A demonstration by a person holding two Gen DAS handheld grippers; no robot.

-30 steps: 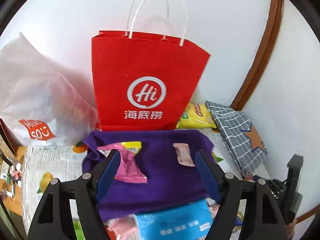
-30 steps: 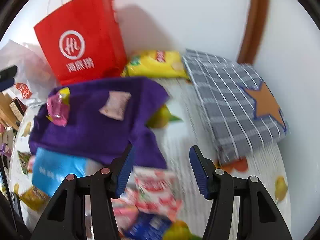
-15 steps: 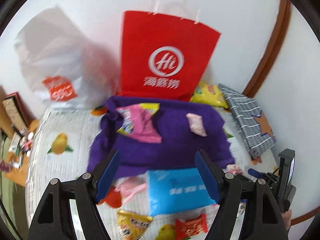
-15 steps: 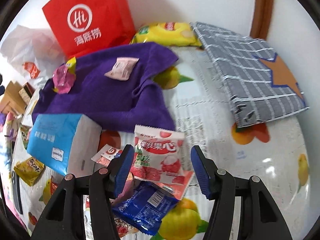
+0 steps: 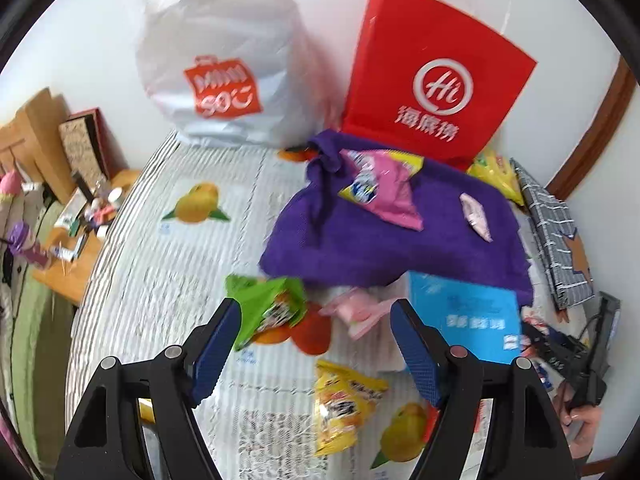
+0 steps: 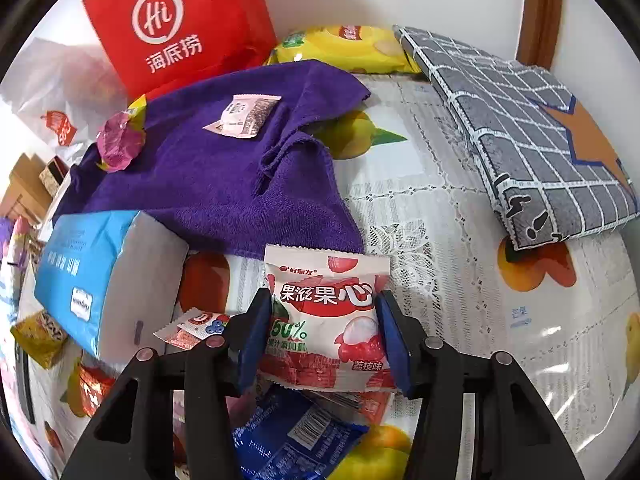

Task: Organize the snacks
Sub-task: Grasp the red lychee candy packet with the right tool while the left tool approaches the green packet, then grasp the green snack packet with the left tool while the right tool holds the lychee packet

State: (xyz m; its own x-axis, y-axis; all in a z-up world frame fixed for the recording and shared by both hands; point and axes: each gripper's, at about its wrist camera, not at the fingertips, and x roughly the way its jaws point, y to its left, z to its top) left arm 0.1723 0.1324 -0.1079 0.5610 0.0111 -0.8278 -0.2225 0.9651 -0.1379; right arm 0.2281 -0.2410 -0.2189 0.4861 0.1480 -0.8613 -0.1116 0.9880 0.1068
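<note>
My right gripper (image 6: 322,320) is closed around a white-and-red lychee gummy packet (image 6: 326,316), its blue pads touching both sides. A blue packet (image 6: 288,440) lies under it. My left gripper (image 5: 316,340) is open and empty above the table, with a green snack packet (image 5: 268,308) by its left finger and a yellow packet (image 5: 344,404) below. A purple towel (image 5: 384,232) carries a pink packet (image 5: 384,188) and a small pale sachet (image 5: 476,216). A red paper bag (image 5: 432,80) stands behind it.
A white plastic bag (image 5: 224,72) stands at the back left. A blue tissue pack (image 5: 468,316) lies beside the towel. A grey checked cushion (image 6: 532,128) and yellow chip bag (image 6: 344,46) sit at the back right. A cluttered wooden shelf (image 5: 68,236) lies past the table's left edge.
My right gripper has moved down and shut on the lychee packet. My left gripper has pulled back and swung left, bringing the green and yellow packets into view.
</note>
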